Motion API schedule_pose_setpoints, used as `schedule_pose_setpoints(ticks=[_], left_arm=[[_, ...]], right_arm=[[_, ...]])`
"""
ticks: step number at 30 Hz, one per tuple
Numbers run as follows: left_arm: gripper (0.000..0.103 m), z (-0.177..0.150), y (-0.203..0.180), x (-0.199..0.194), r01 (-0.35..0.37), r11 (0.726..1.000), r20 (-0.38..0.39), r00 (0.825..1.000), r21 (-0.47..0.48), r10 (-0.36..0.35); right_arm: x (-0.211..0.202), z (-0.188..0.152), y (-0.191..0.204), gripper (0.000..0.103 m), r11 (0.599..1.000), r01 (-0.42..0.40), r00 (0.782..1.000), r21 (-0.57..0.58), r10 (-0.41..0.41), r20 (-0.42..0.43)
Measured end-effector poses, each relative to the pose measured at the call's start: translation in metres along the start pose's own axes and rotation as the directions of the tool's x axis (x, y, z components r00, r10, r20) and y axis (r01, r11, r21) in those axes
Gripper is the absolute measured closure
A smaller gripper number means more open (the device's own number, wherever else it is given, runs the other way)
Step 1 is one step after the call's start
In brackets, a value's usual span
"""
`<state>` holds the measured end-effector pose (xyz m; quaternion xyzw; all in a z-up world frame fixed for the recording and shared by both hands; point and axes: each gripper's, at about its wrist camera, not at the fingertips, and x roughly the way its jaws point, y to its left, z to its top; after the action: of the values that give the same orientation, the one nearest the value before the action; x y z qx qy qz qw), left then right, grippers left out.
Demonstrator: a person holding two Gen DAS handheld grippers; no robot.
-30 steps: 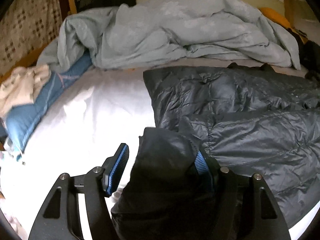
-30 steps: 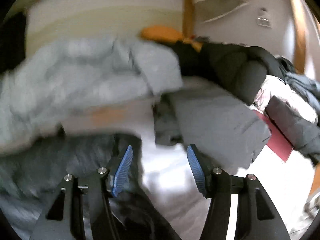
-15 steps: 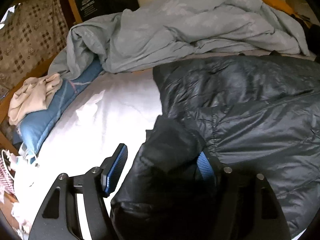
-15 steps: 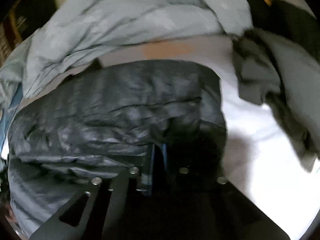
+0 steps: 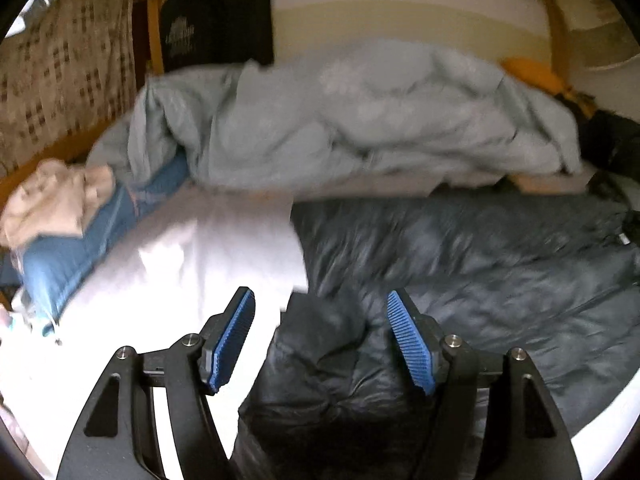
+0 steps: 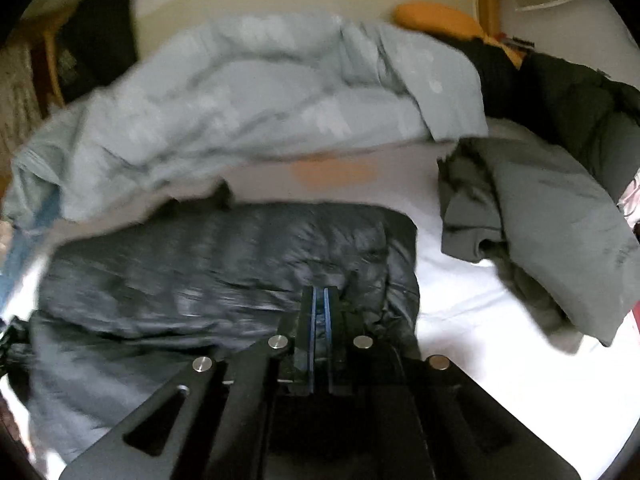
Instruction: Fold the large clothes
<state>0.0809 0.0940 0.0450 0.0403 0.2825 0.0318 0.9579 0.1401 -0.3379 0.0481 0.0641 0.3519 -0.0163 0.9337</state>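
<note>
The black puffer jacket (image 5: 460,264) lies spread on the white bed sheet (image 5: 192,264). Half a second ago a fold of it draped over our left gripper's (image 5: 322,334) right pad; now both pads are bare and spread, the fold lying between them. Our right gripper (image 6: 319,312) stays clenched on the jacket's edge. Beyond the jacket we see a rumpled pale blue duvet (image 5: 340,120), and to its right a grey garment (image 6: 540,216) on the sheet.
</note>
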Motion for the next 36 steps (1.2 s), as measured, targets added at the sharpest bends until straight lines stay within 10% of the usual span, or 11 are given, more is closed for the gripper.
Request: schedule_pose_setpoints(ticks=[4, 10, 13, 21, 26, 30, 36], left_arm=[[0.035, 0.000, -0.009, -0.008, 0.025, 0.999, 0.006, 1.000, 0.026, -0.025], [0.036, -0.025, -0.005, 0.044, -0.126, 0.990, -0.240, 0.961, 0.065, 0.138], [0.035, -0.035, 0.011, 0.063, -0.062, 0.997, -0.307, 0.950, -0.041, 0.047], [0.045, -0.037, -0.006, 0.042, -0.080, 0.995, -0.173, 0.981, 0.067, 0.090], [0.045, -0.018, -0.021, -0.039, 0.072, 0.991, 0.064, 0.995, 0.114, -0.079], [0.043, -0.028, -0.047, -0.073, 0.086, 0.955, 0.141, 0.981, 0.285, -0.130], [0.038, -0.059, -0.066, -0.059, 0.192, 0.874, -0.038, 0.980, 0.446, -0.196]], right_arm=[[-0.028, -0.002, 0.012, 0.098, 0.997, -0.076, 0.996, -0.015, 0.077, 0.033], [-0.010, -0.048, 0.016, 0.090, 1.000, -0.013, 0.985, -0.005, 0.012, -0.170], [0.016, -0.057, 0.001, 0.090, 1.000, -0.019, 0.972, 0.022, 0.023, -0.233], [0.022, -0.057, 0.003, 0.090, 1.000, 0.000, 0.984, 0.016, 0.003, -0.176], [-0.052, -0.053, 0.023, 0.083, 0.993, -0.106, 0.994, -0.058, 0.108, 0.025], [-0.093, -0.072, 0.037, 0.031, 0.985, -0.139, 0.982, -0.101, 0.150, 0.114], [-0.094, -0.119, 0.054, 0.030, 0.946, 0.040, 0.998, -0.323, -0.024, 0.054]])
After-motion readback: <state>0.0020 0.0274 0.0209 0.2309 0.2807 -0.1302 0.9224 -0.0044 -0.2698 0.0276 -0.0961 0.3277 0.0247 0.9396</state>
